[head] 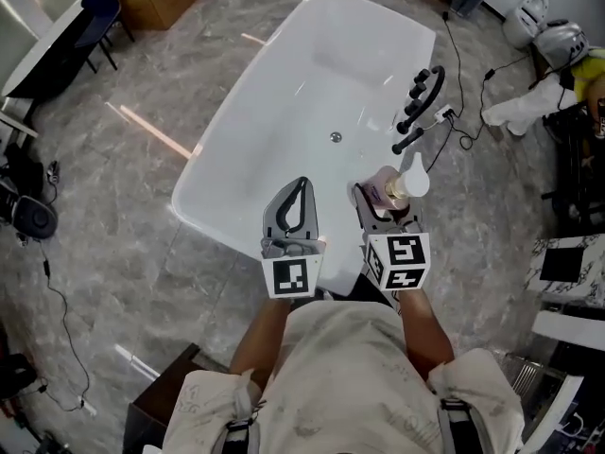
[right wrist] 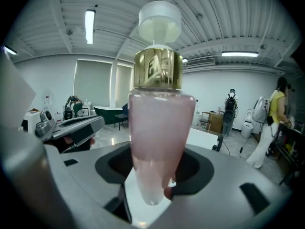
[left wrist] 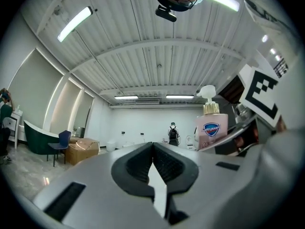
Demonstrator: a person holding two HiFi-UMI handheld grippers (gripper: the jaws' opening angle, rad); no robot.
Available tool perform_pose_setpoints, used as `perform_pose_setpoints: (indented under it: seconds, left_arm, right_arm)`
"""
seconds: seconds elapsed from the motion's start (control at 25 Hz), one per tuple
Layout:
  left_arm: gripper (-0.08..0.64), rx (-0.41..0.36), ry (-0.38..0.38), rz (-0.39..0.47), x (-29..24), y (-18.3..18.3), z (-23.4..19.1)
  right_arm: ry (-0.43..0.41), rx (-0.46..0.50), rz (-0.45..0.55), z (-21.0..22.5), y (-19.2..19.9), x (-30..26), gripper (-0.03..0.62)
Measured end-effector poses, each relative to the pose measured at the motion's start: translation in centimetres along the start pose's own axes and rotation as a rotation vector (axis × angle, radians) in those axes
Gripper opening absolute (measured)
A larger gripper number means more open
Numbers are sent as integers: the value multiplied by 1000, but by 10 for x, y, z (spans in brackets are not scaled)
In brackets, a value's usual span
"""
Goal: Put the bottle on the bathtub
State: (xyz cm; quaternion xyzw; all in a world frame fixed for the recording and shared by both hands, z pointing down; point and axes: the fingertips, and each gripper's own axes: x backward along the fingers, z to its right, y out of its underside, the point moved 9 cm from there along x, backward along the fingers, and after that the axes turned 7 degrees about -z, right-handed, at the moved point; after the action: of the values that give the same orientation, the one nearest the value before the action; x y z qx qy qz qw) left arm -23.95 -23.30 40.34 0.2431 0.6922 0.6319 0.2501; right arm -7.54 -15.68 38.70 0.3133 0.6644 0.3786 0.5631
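Pink translucent bottle [right wrist: 159,142] with gold collar and white pump head, clamped upright in right gripper [head: 380,200] over the near right edge of glossy white oval bathtub [head: 274,121]. Left gripper [head: 301,195] just left, ribbed jaws pressed together, empty. Black curved faucet [head: 423,97] on far right rim.

I saw bright, even light from ceiling strip lights [left wrist: 74,23]. Head view was sharp, with glare streaks on the floor [head: 156,132] and the bathtub [head: 284,130] nearly blown out. Both gripper views were fisheye with black corners; the bottle [right wrist: 159,142] was soft up close.
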Motion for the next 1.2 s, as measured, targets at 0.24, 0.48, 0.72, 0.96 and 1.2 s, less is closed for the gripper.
perform_pose_setpoints:
  seconds: [0.24,0.48,0.72,0.96,1.2]
  left_arm:
    - [3,-25,97,-27,-32,8,34]
    - [3,-39,177,-26,-73,20,79]
    - [3,-82,237,-89,-120,44,120]
    - [3,-109,244,-151,-166,67,150]
    - [2,-96,226,-211,-204,101,163]
  right_arm:
    - [80,-75,-24,43,24,6,216]
    - [123,-160,-69,104,55,-8,216]
    - [127,-193,-120,160,87,-36,216]
    - [118,-212,-172,206,117,-74,216]
    - [65,-225,-206,237,159,-123,215]
